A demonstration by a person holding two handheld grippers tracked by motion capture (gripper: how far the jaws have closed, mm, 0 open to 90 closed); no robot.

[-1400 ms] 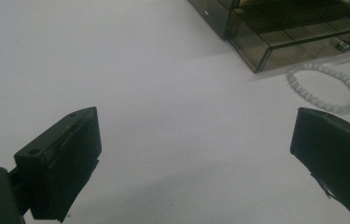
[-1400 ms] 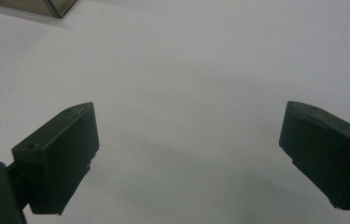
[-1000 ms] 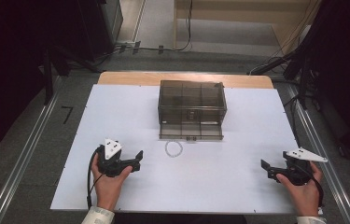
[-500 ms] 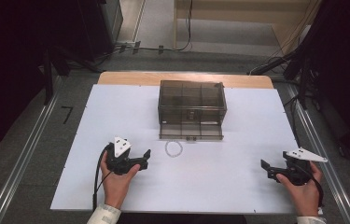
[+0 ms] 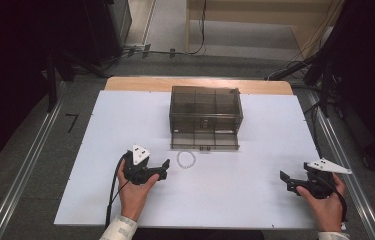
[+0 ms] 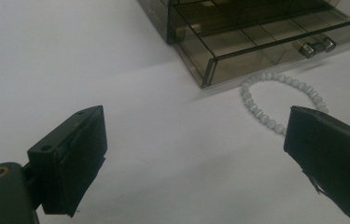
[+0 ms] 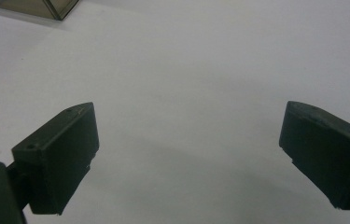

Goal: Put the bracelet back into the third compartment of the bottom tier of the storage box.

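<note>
A white bead bracelet (image 5: 186,159) lies on the white table just in front of a smoky transparent drawer box (image 5: 205,111), whose bottom drawer (image 5: 204,140) is pulled out. In the left gripper view the bracelet (image 6: 275,100) rests beside the open drawer (image 6: 256,44). My left gripper (image 5: 165,166) is open, a short way left of the bracelet, pointing at it. The left gripper (image 6: 196,154) has nothing between its jaws. My right gripper (image 5: 283,179) stands open at the table's right front, and in its own view the right gripper (image 7: 186,154) holds nothing over bare table.
The white table top (image 5: 100,150) has a wooden strip (image 5: 135,83) along its far edge. Dark equipment and cables stand on the floor beyond and to both sides. A corner of the drawer box (image 7: 46,7) shows at the top left of the right gripper view.
My left gripper has moved right and slightly forward, closer to the bracelet. The right gripper has stayed in place.
</note>
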